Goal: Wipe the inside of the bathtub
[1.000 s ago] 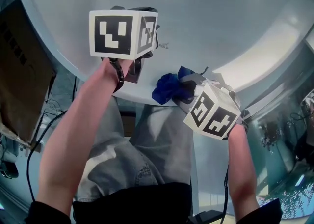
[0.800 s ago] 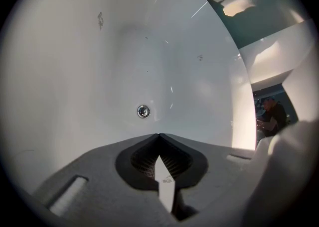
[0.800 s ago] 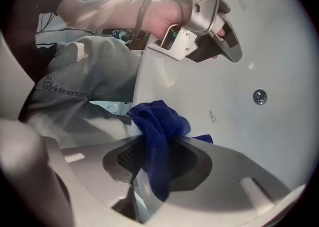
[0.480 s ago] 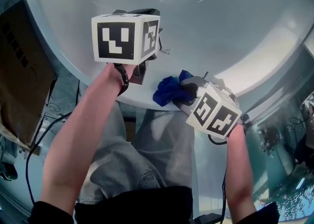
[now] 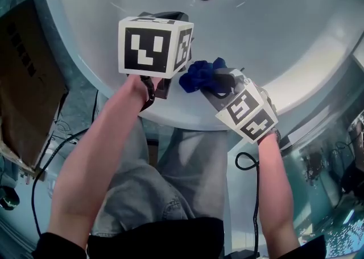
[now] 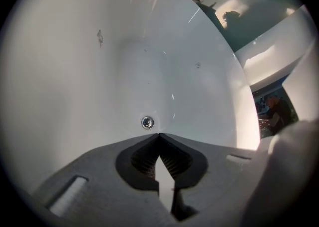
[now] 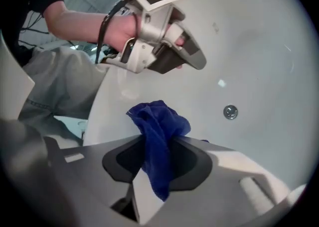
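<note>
The blue cloth is pinched tight in the right gripper. A bunch of it sticks out past the tips, and one end hangs back between the jaws. The cloth is over the inside wall of the white bathtub, just past the near edge. I cannot tell if it is touching the wall or hanging just above it.

The left gripper is just to the left of the right one, also over the tub. Its jaws are pressed together and there is nothing in them. It points down into the tub, with the round metal drain just ahead of its tips. For the right gripper, the drain is ahead and a bit to the right.

I think the wiping is only at the start, or has not begun. The cloth is at the near edge, and the big white wall and the floor around the drain all lie ahead of it. There are small grey marks on the wall far ahead of the left gripper. They look like they need a wipe.

Behind both grippers are the person's arms and legs. A brown cardboard box stands far off to the left of the left gripper, outside the tub.
</note>
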The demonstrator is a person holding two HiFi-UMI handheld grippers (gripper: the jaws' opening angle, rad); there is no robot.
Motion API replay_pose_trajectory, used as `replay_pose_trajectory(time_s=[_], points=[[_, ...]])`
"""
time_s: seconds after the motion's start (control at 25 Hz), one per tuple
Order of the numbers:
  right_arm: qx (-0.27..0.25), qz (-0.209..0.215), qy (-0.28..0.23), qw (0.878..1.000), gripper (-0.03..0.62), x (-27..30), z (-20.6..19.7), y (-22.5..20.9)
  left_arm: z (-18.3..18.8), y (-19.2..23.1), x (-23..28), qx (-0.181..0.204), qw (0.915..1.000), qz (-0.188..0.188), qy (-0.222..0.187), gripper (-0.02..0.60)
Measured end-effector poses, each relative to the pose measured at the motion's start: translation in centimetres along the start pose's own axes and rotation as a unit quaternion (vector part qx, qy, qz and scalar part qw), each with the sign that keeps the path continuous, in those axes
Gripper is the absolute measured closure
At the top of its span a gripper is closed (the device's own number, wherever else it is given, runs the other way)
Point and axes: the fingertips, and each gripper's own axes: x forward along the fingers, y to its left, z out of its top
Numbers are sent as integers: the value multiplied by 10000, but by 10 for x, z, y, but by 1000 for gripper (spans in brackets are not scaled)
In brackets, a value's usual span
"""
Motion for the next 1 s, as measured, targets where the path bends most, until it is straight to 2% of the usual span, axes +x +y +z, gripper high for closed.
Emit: replay_pose_trajectory(time_s=[0.24, 0.44, 0.68, 0.84, 1.0], points=[[880, -614, -822, 9908, 462, 3, 31, -46, 6, 6, -2, 101, 9999, 51, -40, 577], [1117, -1412, -1349, 9744, 462, -9, 56, -92, 23, 10, -6, 352, 9992, 76, -150, 577], [1852, -2172, -2396, 9280, 461, -43, 96, -139, 51, 3, -6, 793, 9963, 91, -332, 577], [1468, -3041, -2480, 9080, 459, -76, 118, -153, 75, -10, -14, 1053, 9927, 72, -583, 577], [1440, -3531, -2975, 8753, 459, -126, 146, -166, 116, -24, -36, 1280, 9865, 180, -1002, 577]])
